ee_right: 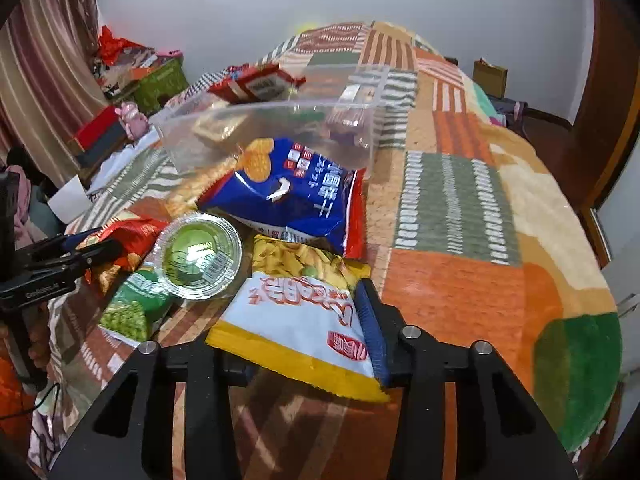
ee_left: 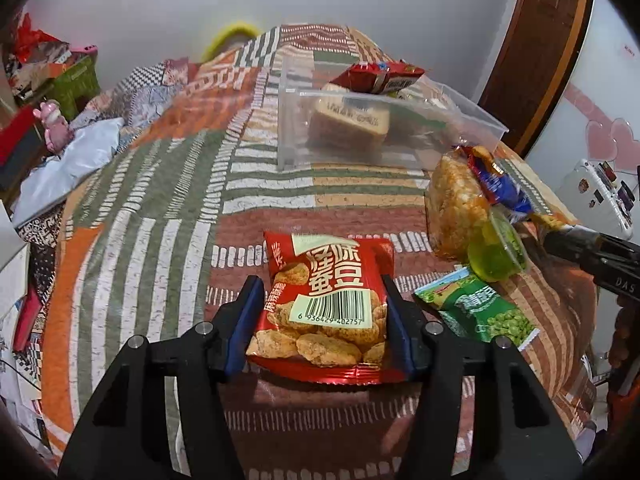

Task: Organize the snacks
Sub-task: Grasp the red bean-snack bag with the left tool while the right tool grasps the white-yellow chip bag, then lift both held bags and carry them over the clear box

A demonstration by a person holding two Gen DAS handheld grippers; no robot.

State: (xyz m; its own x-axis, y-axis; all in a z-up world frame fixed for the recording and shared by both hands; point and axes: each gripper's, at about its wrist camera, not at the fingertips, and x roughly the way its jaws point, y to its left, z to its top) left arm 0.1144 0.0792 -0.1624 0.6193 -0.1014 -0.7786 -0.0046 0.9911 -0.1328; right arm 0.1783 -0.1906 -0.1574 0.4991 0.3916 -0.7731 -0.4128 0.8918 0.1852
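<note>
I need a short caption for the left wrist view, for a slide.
Left gripper closed on a red snack packet over the patterned bedspread, clear plastic box beyond.

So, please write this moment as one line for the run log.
left gripper: shut on red snack packet | right gripper: shut on yellow-white snack bag | clear plastic bin: holds snacks

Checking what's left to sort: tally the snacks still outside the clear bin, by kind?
Packets: 4: red packet, green packet, blue packet, yellow-white packet
Clear cracker bag: 1
Green jelly cup: 1
Total: 6
</note>
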